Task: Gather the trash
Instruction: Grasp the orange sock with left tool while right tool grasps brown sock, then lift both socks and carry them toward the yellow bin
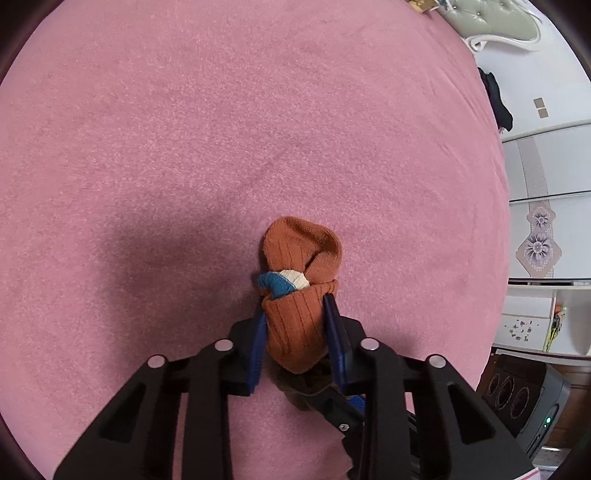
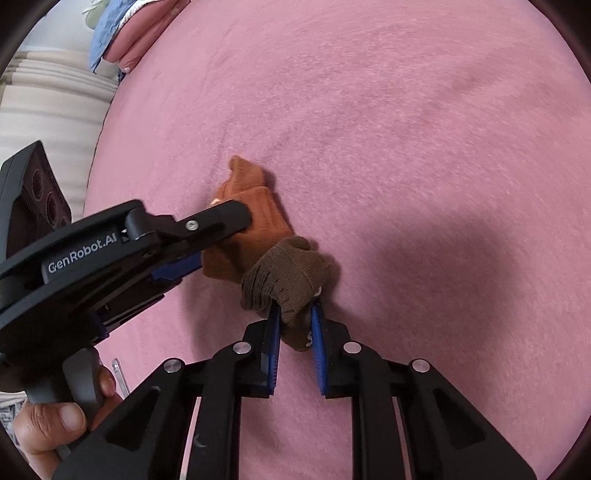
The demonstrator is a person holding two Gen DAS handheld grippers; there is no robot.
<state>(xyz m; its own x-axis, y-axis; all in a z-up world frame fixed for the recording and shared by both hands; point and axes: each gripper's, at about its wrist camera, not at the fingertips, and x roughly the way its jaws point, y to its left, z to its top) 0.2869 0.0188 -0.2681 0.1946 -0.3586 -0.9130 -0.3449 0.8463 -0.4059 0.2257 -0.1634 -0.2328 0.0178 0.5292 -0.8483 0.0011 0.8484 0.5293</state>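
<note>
An orange ribbed sock (image 1: pixel 303 258), rolled with a blue and cream patch showing, lies on the pink bedspread (image 1: pixel 184 129). My left gripper (image 1: pixel 295 312) is shut on its near end, blue pads pressing both sides. In the right wrist view the same orange sock (image 2: pixel 258 206) joins a brown sock (image 2: pixel 291 273). My right gripper (image 2: pixel 294 309) is shut on the brown sock's lower end. The left gripper (image 2: pixel 218 240) reaches in from the left across the orange sock. From the left wrist view, the brown sock (image 1: pixel 306 380) shows dimly under the orange one.
The pink bedspread (image 2: pixel 406 129) fills both views. White cabinets (image 1: pixel 535 177) and a black speaker-like box (image 1: pixel 517 398) stand off the bed's right edge. Folded pink and blue cloth (image 2: pixel 122 33) lies at the far left. A hand (image 2: pixel 55 417) grips the left handle.
</note>
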